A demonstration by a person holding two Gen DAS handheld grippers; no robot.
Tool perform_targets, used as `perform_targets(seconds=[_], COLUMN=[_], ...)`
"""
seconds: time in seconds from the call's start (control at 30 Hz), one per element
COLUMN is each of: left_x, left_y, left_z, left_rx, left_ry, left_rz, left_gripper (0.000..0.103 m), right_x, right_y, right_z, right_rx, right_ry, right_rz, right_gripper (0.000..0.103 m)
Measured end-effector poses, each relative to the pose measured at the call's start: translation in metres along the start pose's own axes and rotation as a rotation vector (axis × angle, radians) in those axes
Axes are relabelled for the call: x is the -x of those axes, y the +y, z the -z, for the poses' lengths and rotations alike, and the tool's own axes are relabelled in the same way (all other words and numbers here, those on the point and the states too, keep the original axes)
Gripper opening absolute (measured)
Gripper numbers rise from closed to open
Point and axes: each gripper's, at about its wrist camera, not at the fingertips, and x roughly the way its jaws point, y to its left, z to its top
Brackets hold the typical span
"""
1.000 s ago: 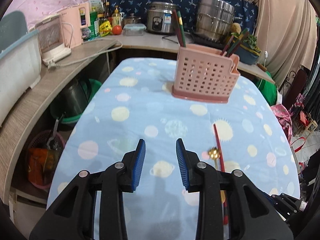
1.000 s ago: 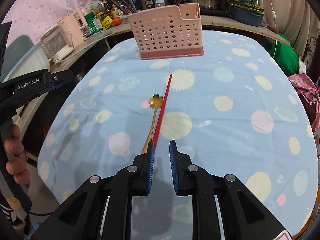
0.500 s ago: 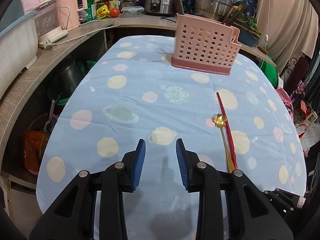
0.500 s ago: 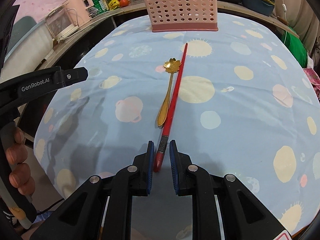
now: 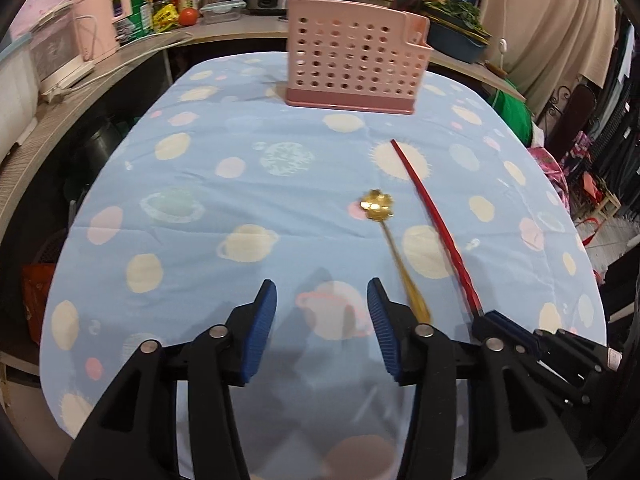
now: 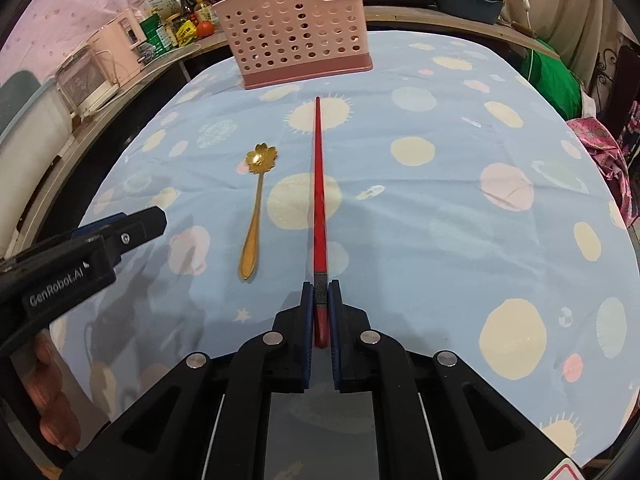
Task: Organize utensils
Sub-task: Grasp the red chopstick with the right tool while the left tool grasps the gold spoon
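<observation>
Clamping the near end of the red chopstick (image 6: 319, 184), the right gripper (image 6: 319, 308) is starting the pick-up; its jaws have just been closing. The left gripper (image 5: 322, 330) is spreading apart, empty, beside the gold flower spoon (image 5: 394, 254). Next, probably lifting toward the pink perforated caddy (image 6: 296, 32) beyond.

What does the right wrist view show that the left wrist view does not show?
Only the right wrist view: the right tongs from behind, shut on the thick end of the red chopstick, and the person's fingers.

Only the left wrist view: the left tongs from behind, open over the planet-print tablecloth, nothing between them.

Both: the gold flower-shaped spoon, the pink perforated plastic utensil holder.
</observation>
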Motion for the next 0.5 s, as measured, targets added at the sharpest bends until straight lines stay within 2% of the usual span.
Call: perform_targets(seconds=[0.23, 0.43, 0.5], left_x=[-0.016, -0.033, -0.038], left_y=[-0.036, -0.046, -0.046], left_z=[0.003, 0.006, 0.009], left_rx=[-0.044, -0.05, -0.048], left_ry=[0.028, 0.067, 0.077], left_rz=[0.05, 0.048, 0.039], left_gripper=[0.048, 0.047, 0.043], right_x=[0.001, 0.001, 0.0], right_y=[-0.019, -0.027, -0.027], right_z=[-0.002, -0.002, -0.002], right_rx=[-0.032, -0.047, -0.047], right_ry=[-0.002, 0.004, 0.007], right_rz=[0.002, -0.004, -0.006], right_gripper=[0.007, 0.007, 0.007])
